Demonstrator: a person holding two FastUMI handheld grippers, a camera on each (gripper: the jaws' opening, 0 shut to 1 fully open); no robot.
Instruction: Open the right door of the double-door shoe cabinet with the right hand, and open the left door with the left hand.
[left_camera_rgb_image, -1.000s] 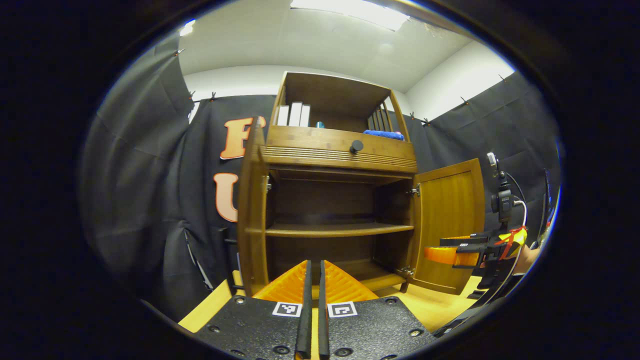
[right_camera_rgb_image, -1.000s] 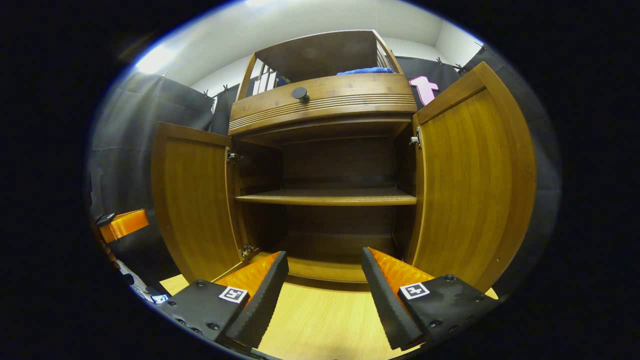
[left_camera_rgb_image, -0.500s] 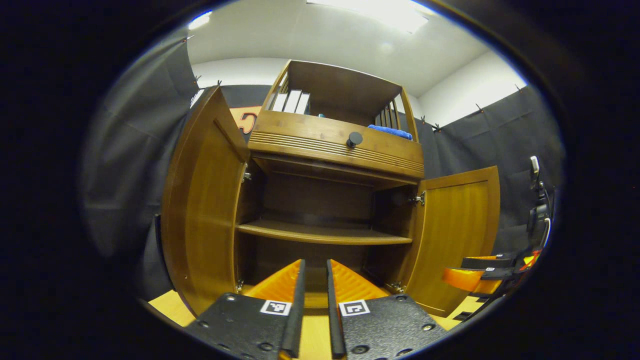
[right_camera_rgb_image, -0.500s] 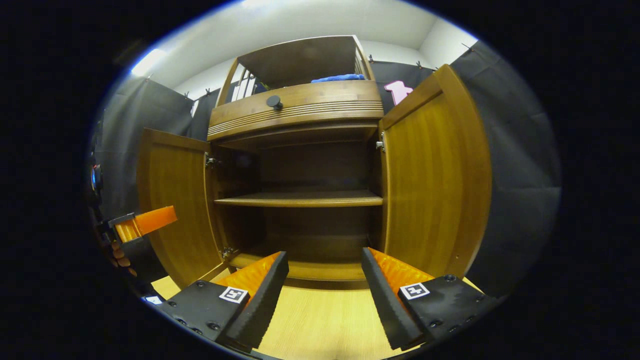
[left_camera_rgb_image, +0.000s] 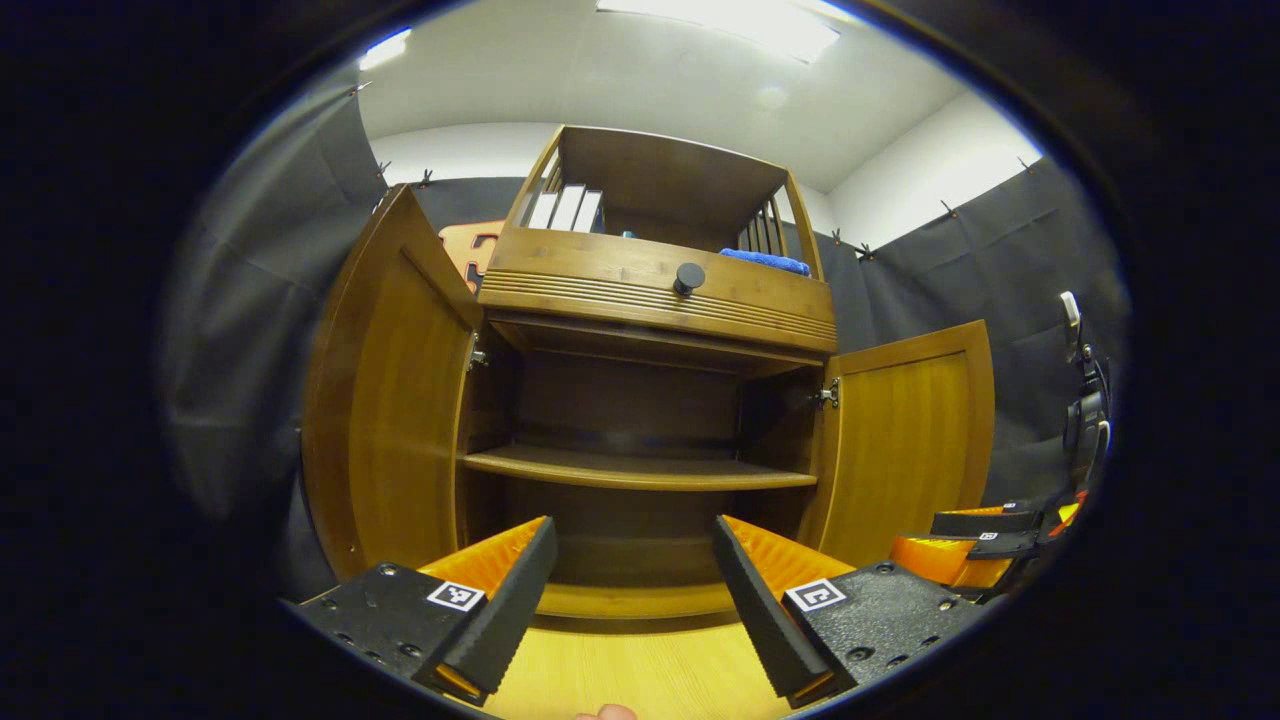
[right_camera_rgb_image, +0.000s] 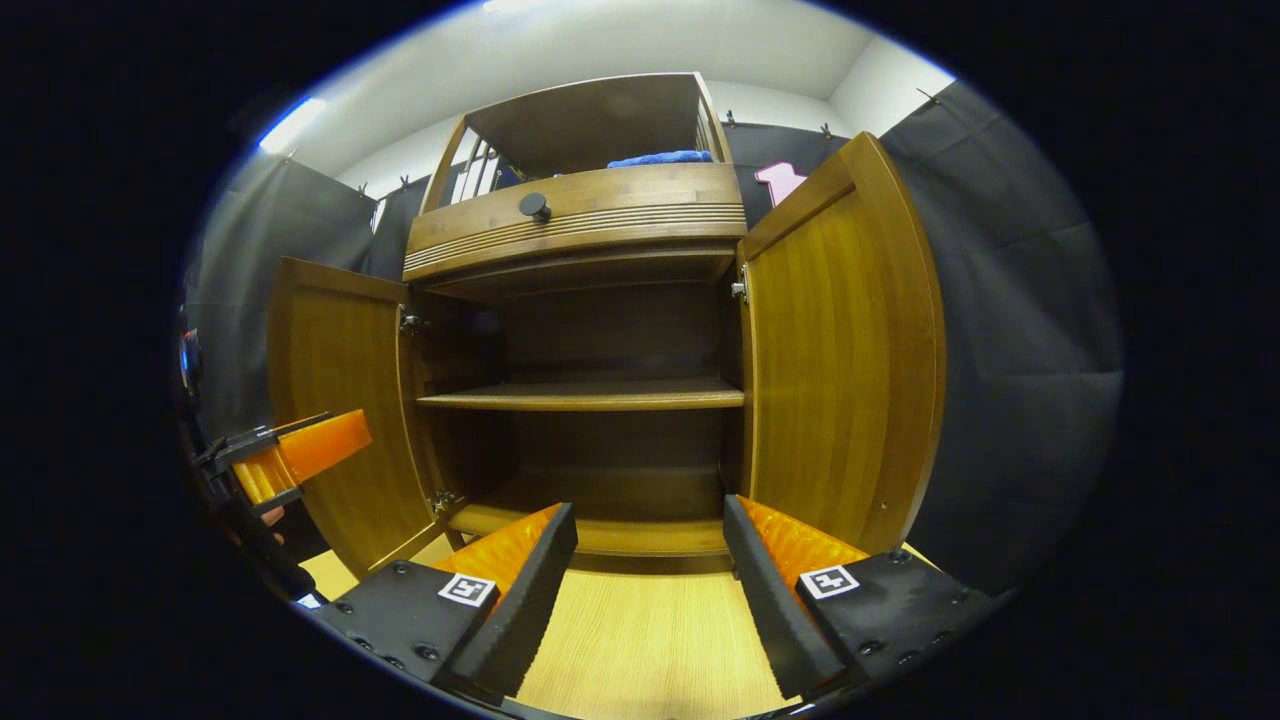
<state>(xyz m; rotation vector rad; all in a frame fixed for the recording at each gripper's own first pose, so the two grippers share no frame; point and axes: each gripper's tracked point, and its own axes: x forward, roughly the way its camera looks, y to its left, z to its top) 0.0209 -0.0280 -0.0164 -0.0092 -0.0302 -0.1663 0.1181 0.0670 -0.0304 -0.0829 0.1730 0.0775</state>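
Shoe cabinet (right_camera_rgb_image: 590, 330) stood on the table (right_camera_rgb_image: 640, 650), both doors swung wide. Left gripper (left_camera_rgb_image: 630, 600) and right gripper (right_camera_rgb_image: 650, 590) hovered apart, gripping nothing. Doors looked stiff, hinged wood; best held by the free edge.

A light wooden table (right_camera_rgb_image: 640, 640) carried the shoe cabinet (right_camera_rgb_image: 585, 330), which stood directly on it toward the far side. The near strip of tabletop lay bare. Up on the cabinet's top shelf (left_camera_rgb_image: 660, 215) rested a blue cloth (left_camera_rgb_image: 765, 262) (folded, at right) and pale books (left_camera_rgb_image: 565, 208) at left.
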